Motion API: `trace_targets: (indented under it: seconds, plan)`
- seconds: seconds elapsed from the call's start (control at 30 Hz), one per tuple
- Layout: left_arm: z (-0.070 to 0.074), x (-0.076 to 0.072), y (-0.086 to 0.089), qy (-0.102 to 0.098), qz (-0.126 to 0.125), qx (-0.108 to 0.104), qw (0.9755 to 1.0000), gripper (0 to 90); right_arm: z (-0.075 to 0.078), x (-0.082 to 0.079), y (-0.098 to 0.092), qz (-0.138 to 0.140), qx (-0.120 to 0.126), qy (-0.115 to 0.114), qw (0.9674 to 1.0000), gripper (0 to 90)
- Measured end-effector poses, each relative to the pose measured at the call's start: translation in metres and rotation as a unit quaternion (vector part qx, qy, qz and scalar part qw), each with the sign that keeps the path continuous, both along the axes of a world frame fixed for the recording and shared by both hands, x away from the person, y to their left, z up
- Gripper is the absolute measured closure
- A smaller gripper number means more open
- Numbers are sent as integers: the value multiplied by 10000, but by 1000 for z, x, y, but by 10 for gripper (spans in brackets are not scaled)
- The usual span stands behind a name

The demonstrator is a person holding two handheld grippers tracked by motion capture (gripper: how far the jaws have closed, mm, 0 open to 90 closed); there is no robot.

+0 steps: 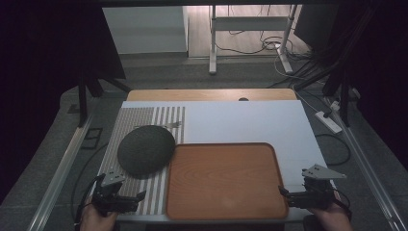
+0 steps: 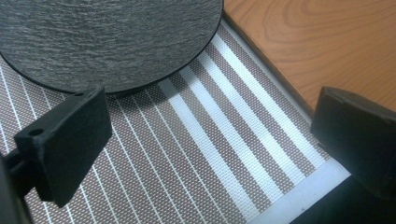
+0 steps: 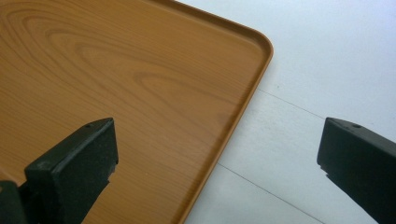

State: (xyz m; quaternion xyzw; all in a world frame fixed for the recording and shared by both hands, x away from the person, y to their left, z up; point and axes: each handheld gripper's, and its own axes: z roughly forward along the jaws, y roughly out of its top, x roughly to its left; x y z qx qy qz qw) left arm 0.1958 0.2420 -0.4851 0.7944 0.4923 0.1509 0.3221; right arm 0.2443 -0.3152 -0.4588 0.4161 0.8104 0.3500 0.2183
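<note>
Slate plate [image 1: 146, 149], round and dark, lies on the striped placemat [image 1: 156, 192] at the counter's left. The left gripper [image 1: 126, 198] hovers just near of it, fingers [image 2: 65, 140] spread wide and empty. Right of the mat sits a bare wooden tray [image 1: 226, 180], touching the plate's edge. The right gripper [image 1: 293, 193] waits at the tray's near-right corner, also wide open, holding nothing. A careless reach could drag the placemat (it looks thin) or knock the tray rim. White counter [image 1: 250, 122] beyond offers room.
</note>
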Motion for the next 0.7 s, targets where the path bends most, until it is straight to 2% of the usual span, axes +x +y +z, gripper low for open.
trace_targets:
  seconds: [0.17,0.53,0.7]
  plan:
    - [0,1,3,31,-62,-153,9999,5,0,0,1,64,-34,19,10000,0]
    - [-1,2,5,84,-51,-241,9997,7,-1,0,2,160,-75,65,9998,0]
    - [-1,3,8,138,-57,-379,9992,7,-1,0,3,180,-80,70,9998,0]
